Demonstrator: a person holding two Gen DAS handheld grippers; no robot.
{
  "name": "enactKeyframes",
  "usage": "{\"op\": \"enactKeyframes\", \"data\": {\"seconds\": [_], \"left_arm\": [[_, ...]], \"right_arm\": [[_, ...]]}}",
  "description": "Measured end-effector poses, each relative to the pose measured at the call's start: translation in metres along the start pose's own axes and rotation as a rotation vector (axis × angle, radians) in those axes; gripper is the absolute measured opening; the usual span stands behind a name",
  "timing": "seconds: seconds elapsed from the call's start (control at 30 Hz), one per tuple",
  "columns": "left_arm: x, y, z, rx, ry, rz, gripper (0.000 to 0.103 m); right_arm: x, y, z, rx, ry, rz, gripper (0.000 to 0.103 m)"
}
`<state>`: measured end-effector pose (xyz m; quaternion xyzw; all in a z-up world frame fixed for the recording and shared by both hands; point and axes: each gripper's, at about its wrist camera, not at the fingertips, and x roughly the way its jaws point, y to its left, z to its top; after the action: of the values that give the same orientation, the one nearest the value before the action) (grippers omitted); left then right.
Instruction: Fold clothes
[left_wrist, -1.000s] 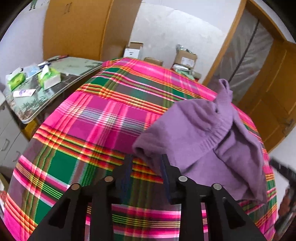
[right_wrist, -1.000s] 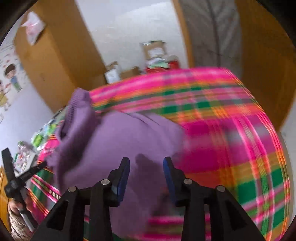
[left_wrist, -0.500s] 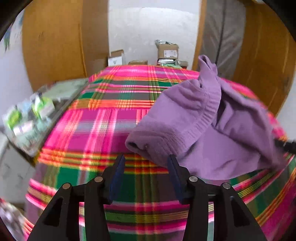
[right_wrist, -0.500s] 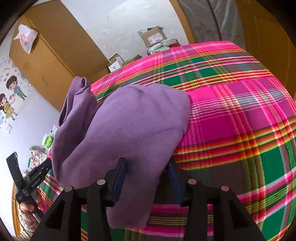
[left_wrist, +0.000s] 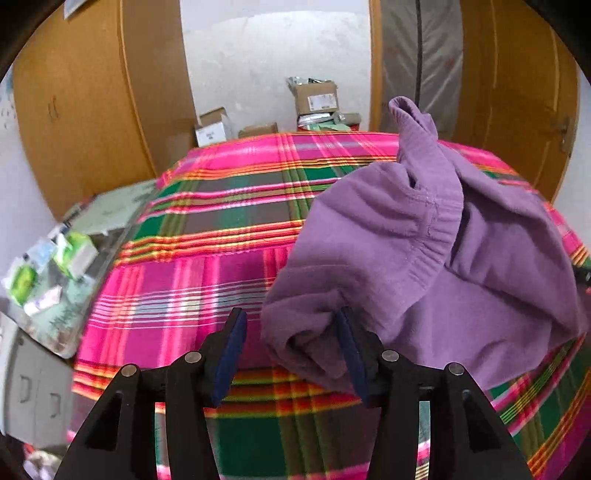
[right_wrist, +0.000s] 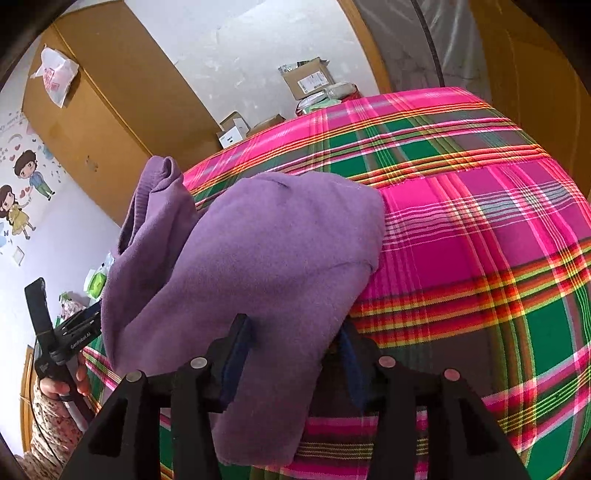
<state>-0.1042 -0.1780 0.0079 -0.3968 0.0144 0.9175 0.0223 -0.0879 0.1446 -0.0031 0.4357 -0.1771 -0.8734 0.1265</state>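
Left wrist view: the purple fleece garment (left_wrist: 424, 266) lies bunched at right of frame on the plaid cloth (left_wrist: 221, 221). Left gripper (left_wrist: 291, 350) and right gripper (right_wrist: 295, 354) both gape, fabric loose between their jaws. Closing on one layer could drag the heap crooked.

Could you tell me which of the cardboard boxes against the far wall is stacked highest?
The brown box with the white label, resting on packages right of the others; the white box and flat brown box sit lower.
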Motion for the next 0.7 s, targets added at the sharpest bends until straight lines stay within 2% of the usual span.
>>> {"op": "enactKeyframes", "data": {"seconds": [0.07, 0.13, 0.17, 0.2, 0.23, 0.3, 0.37, 0.7], "left_arm": [[0.003, 0.004, 0.001, -0.042, 0.014, -0.024, 0.052], [0.004, 0.005, 0.0, -0.068, 0.023, -0.048, 0.049], [0.004, 0.005, -0.001, -0.076, 0.024, -0.062, 0.045], [0.004, 0.005, -0.001, -0.083, 0.027, -0.077, 0.036], [0.003, 0.004, 0.0, -0.09, 0.03, -0.087, 0.03], [0.001, 0.0, 0.0, -0.09, 0.024, -0.084, 0.021], [-0.003, -0.003, -0.001, -0.092, 0.013, -0.081, 0.015], [-0.047, -0.01, -0.004, -0.151, -0.075, -0.123, 0.013]], "right_arm": [[0.0, 0.001, 0.0, 0.0, -0.002, -0.001, 0.048], [0.002, 0.001, -0.001, -0.007, 0.005, 0.009, 0.041], [0.002, 0.002, -0.001, -0.01, 0.007, 0.014, 0.035], [0.003, 0.003, -0.002, -0.013, 0.008, 0.018, 0.03], [0.003, 0.004, -0.003, -0.015, 0.009, 0.021, 0.029], [0.001, 0.008, -0.004, -0.027, 0.002, 0.025, 0.018], [-0.004, 0.012, -0.005, -0.044, -0.012, 0.025, 0.014], [-0.045, 0.018, -0.008, -0.061, -0.11, 0.055, 0.012]]}}
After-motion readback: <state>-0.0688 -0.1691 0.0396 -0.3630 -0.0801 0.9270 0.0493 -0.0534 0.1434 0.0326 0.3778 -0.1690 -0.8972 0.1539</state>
